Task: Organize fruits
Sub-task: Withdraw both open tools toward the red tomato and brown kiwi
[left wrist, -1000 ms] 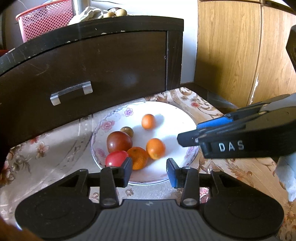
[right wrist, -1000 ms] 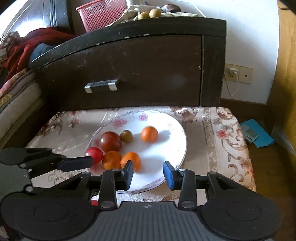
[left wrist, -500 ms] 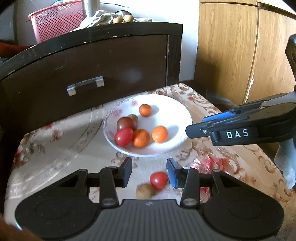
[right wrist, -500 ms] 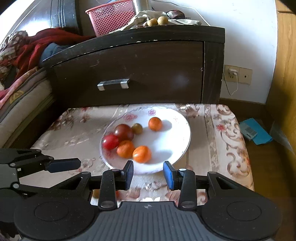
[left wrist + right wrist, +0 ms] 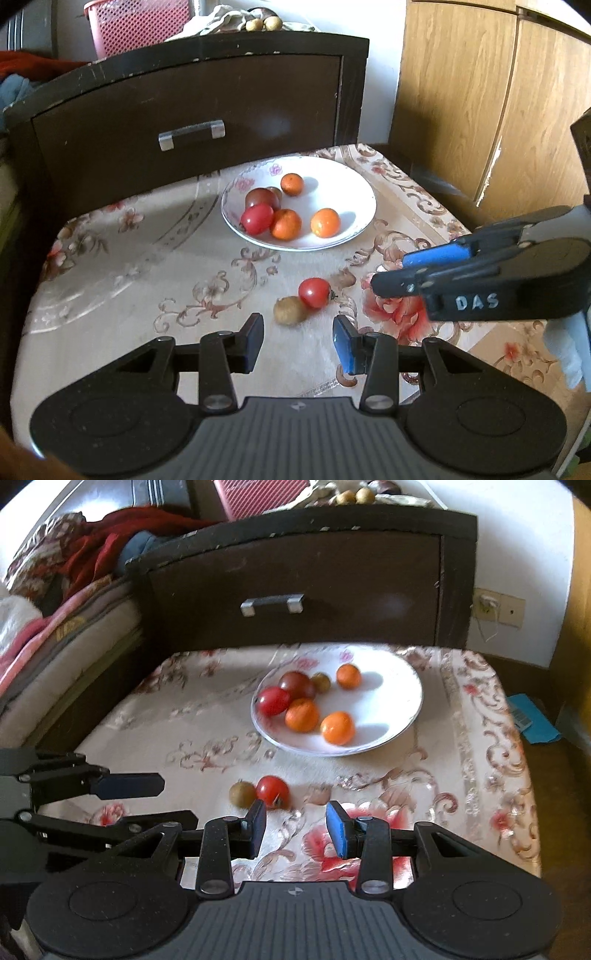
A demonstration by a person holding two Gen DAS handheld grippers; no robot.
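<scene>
Left hand-held gripper (image 5: pixel 298 341) and right hand-held gripper (image 5: pixel 296 827) are both hovering with jaws apart, gripping nothing. A red tomato (image 5: pixel 314 292) and a brownish small fruit (image 5: pixel 290 310) are lying touching on the floral-clothed desk (image 5: pixel 147 280), near the white plate (image 5: pixel 354 192) that is holding six fruits.

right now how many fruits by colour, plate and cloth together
orange: 3, all on the plate
red: 2, one on the plate, one on the cloth
dark red-brown: 1
small olive-brown: 2, one on the plate, one on the cloth
total: 8
</scene>
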